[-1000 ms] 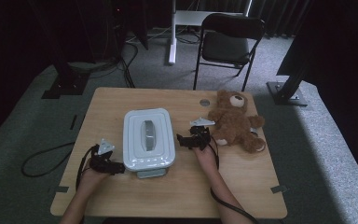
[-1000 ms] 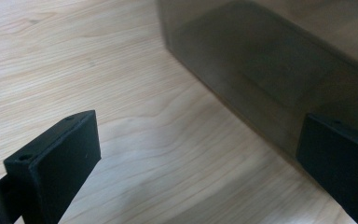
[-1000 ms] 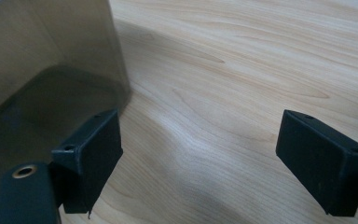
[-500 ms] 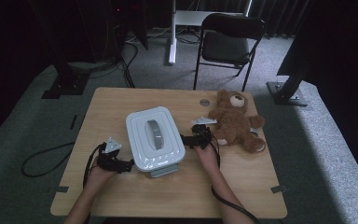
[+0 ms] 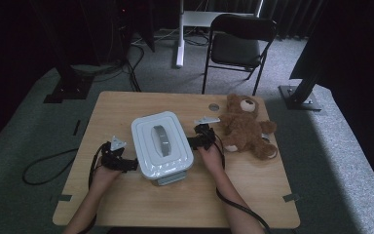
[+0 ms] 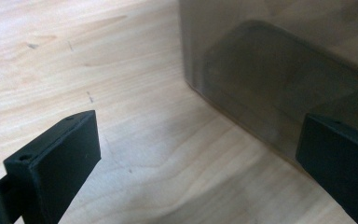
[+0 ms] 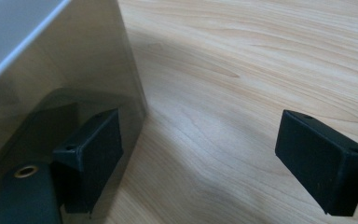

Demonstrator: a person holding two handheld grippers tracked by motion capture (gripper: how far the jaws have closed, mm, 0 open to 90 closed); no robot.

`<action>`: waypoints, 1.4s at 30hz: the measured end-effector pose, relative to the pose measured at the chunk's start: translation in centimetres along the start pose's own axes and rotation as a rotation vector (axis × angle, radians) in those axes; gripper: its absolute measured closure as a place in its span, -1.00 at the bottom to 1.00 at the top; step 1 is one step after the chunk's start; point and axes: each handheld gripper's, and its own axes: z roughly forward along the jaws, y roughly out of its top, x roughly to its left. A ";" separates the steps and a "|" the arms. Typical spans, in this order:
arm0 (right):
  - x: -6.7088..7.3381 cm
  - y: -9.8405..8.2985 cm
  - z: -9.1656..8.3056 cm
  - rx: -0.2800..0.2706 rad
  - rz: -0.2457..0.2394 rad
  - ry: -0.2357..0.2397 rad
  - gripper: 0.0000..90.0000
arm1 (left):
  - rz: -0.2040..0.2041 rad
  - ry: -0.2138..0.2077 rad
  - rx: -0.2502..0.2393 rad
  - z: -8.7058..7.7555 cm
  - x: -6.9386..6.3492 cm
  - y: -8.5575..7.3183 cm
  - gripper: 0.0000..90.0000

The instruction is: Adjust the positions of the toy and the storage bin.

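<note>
Box (image 5: 161,145) between both grippers — left (image 5: 132,165) and right (image 5: 190,142) spread wide, wall beside one finger (image 7: 93,140) each.

No text, label, brand, number or sign can be read anywhere. The white lid of the container (image 5: 161,144) at the middle of the high view is plain, and the teddy bear (image 5: 244,125) to its right carries no legible tag. The bare wood of the worktop (image 5: 126,105) and the black faces of the left gripper (image 6: 200,154) and right gripper (image 7: 200,154) bear no markings.
</note>
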 end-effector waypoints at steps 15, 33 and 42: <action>0.2 -1.2 -1.5 0.020 -0.036 0.087 -0.60 | 0.074 -0.007 0.019 -1.3 -1.7 0.2 -0.99; 0.9 -3.8 -4.5 -0.042 -0.108 0.050 -0.60 | 0.115 -0.038 -0.036 -3.6 -4.7 -0.8 -0.99; 0.5 -5.1 -6.0 -0.074 -0.114 0.076 -0.58 | 0.131 -0.067 -0.049 -4.0 -6.5 -0.8 -0.99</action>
